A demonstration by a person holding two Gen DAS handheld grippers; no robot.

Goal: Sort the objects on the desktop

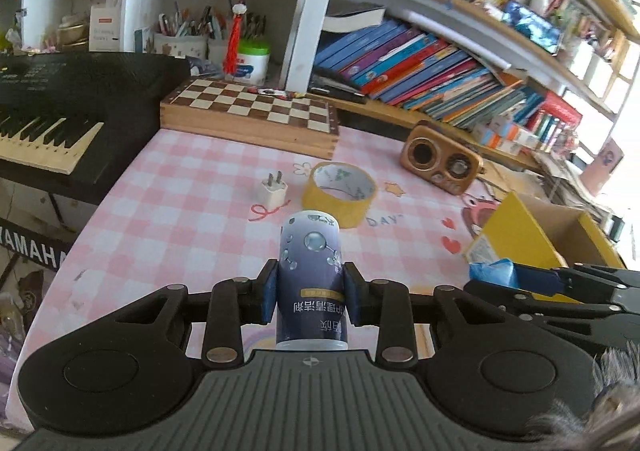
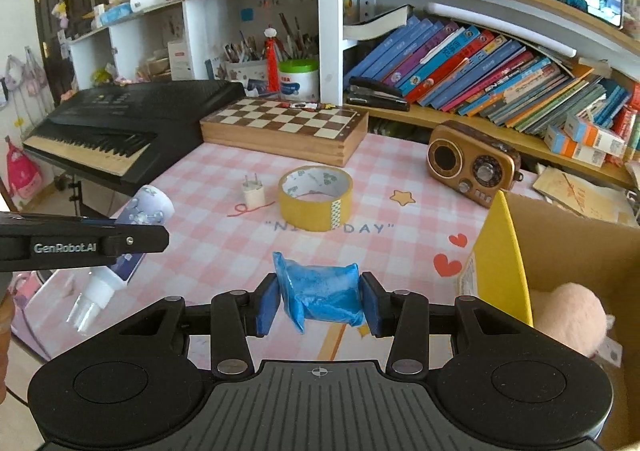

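- Left wrist view is showing the left hand-held gripper [image 1: 308,293] clamping a blue-and-white spray bottle [image 1: 310,275] across its body, the blue pads pressing on both sides and the bottle lifted clear of the desk [image 1: 180,187].
- That bottle is reading as a stiff, smooth plastic cylinder with a printed wrap of bubbles and text; it is looking light and likely slippery, so mid-body, where the pads are now sitting, is judged the sound place to hold it. Its clear nozzle end is hanging downward in the right wrist view.
- Right hand-held gripper [image 2: 319,301] is squeezing a blue plastic packet [image 2: 320,291] between its pads, held above the desk; the packet is crumpling at the edges, so it is judged soft, light and yielding, best pinched across its fat middle.
- Yellow cardboard box [image 2: 500,259] is standing just right of this gripper, a pink plush toy [image 2: 568,315] lying inside; probably the sorting bin.
- Farther out, a roll of yellow tape [image 2: 316,197] is lying flat mid-desk: rigid, light, best taken across its wall.
- White plug adapter [image 2: 253,193] is standing beside the tape, prongs up: small, hard, best pinched across its body.
- Retro radio [image 2: 472,165] and chessboard box [image 2: 284,129] are sitting at the far edge.
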